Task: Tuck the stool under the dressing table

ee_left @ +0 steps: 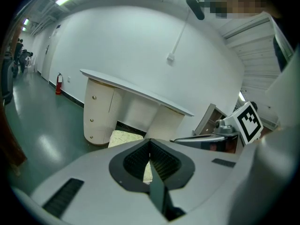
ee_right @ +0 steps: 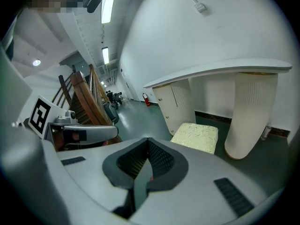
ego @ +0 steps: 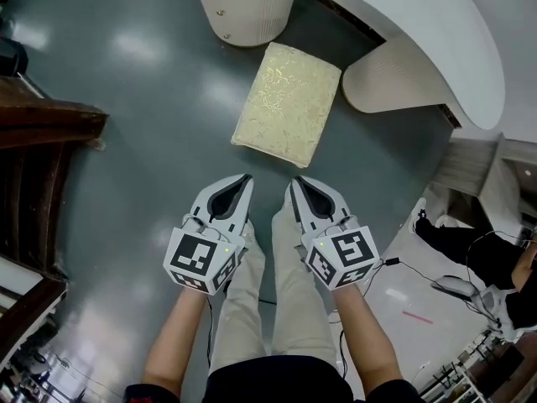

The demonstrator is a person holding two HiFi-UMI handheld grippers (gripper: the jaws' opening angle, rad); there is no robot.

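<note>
The stool (ego: 287, 103) is a low rectangular seat with a padded cream top flecked with a pale gold pattern. It stands upright on the grey-green floor (ego: 126, 82), turned slightly askew to the dressing table (ego: 428, 23). The dressing table has a white curved top on two ribbed cream pedestals, one (ego: 243, 7) studded with small brass knobs, the other (ego: 394, 78) plain. The stool sits at the mouth of the gap between those pedestals. Its far end is just beside the knobbed one, and most of the seat is out in front of the table's edge.
</note>
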